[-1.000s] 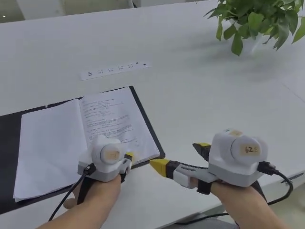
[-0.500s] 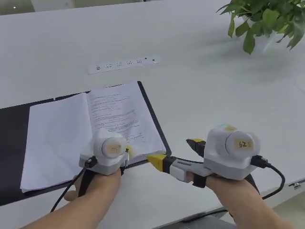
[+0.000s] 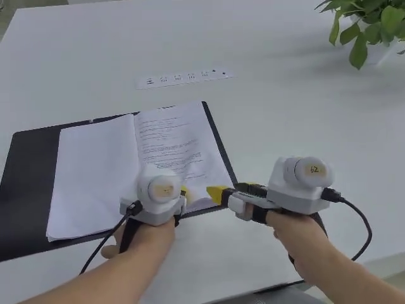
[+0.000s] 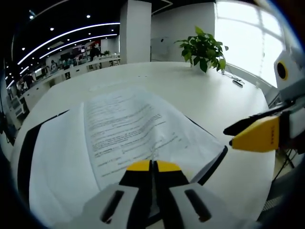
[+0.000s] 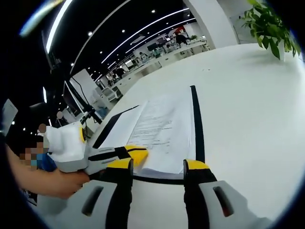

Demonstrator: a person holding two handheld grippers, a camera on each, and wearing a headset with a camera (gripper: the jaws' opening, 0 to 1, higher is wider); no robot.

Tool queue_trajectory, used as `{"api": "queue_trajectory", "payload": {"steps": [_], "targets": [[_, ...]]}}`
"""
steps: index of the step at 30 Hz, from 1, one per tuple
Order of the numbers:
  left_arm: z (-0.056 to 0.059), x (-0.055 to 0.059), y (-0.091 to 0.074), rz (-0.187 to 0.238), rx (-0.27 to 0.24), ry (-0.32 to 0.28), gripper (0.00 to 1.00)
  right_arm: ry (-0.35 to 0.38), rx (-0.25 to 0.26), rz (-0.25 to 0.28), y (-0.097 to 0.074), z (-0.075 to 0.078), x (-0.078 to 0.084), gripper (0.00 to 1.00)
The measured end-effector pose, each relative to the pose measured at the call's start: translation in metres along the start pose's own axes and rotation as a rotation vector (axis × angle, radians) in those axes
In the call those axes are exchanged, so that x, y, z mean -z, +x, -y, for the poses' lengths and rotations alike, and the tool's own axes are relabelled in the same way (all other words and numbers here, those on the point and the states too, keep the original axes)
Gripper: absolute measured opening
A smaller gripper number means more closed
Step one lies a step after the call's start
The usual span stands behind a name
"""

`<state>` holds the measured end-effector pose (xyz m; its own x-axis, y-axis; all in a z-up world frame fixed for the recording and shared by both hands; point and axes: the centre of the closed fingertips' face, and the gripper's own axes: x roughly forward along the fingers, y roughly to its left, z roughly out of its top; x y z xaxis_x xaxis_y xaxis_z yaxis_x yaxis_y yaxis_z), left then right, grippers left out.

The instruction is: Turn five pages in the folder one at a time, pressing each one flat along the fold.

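An open black folder (image 3: 25,158) lies on the white table with a blank left page (image 3: 95,171) and a printed right page (image 3: 174,152). My left gripper (image 3: 183,194) is shut, its yellow tips together over the near edge of the printed page (image 4: 128,124), with nothing seen between them. My right gripper (image 3: 233,190) is open just to its right, at the folder's near right corner. In the right gripper view its jaws (image 5: 157,165) straddle the edge of the page stack (image 5: 164,129), beside the left gripper (image 5: 71,145).
A white power strip (image 3: 183,78) lies on the table beyond the folder. A potted plant (image 3: 370,25) stands at the far right. Cables trail from both grippers toward the near table edge (image 3: 253,288).
The right gripper has moved left to the folder's near right corner, close to the left gripper. The left gripper stays at the near edge of the printed page. The head camera has shifted.
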<state>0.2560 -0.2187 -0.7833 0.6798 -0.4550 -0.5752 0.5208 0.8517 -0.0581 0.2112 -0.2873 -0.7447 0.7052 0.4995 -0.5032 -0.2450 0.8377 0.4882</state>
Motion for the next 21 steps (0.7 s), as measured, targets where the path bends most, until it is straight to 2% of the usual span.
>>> {"api": "queue_trajectory", "payload": {"steps": [6,21], "targets": [[0.000,0.000,0.000,0.001,0.003,-0.003,0.00,0.027,0.011,-0.042,0.008,0.003,0.011,0.42],[0.000,0.000,0.000,0.005,0.007,-0.004,0.00,0.099,0.039,-0.038,0.009,0.012,0.016,0.37]]}}
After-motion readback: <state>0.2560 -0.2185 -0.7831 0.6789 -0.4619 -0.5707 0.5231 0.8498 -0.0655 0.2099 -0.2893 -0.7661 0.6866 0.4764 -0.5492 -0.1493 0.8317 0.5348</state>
